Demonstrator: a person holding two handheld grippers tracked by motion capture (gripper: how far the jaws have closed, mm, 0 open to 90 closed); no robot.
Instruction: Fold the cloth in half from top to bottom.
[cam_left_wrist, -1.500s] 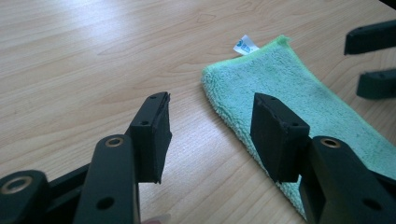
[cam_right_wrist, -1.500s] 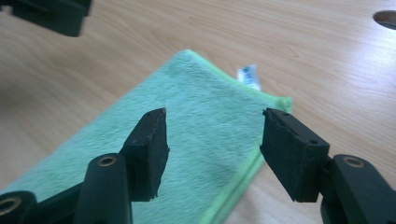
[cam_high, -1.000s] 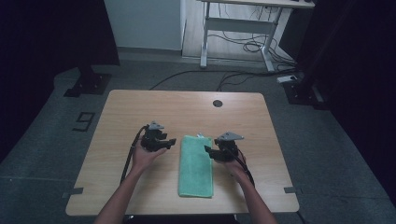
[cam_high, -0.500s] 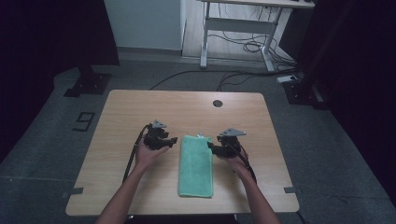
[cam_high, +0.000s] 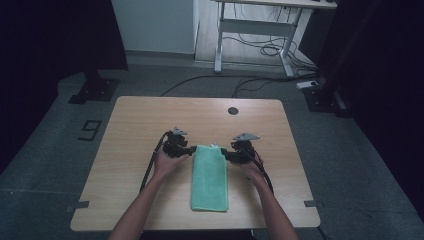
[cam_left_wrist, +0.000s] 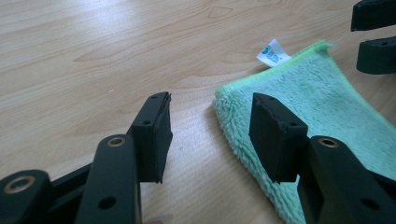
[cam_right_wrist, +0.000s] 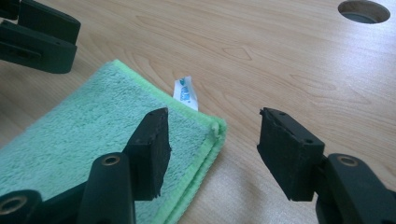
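A folded green towel (cam_high: 210, 177) lies lengthwise on the wooden table (cam_high: 145, 120), with a white tag (cam_left_wrist: 273, 52) at its far edge. My left gripper (cam_high: 190, 150) sits at the towel's far left corner. Its jaws are open, and the towel corner (cam_left_wrist: 224, 100) lies between them, untouched. My right gripper (cam_high: 226, 154) is at the far right corner, also open. One of its jaws hangs over the towel (cam_right_wrist: 93, 126) and the other over bare wood, with the corner (cam_right_wrist: 217, 128) between them. In each gripper view (cam_left_wrist: 210, 100) (cam_right_wrist: 217, 116) the other gripper's jaws show across the towel.
A round cable hole (cam_high: 233, 110) (cam_right_wrist: 364, 10) sits near the table's far edge. Cables trail from both grippers toward the front edge. Beyond the table, a white desk frame (cam_high: 250, 35) and floor cables stand.
Both grippers have edged slightly inward toward the towel's far corners. The towel has not moved.
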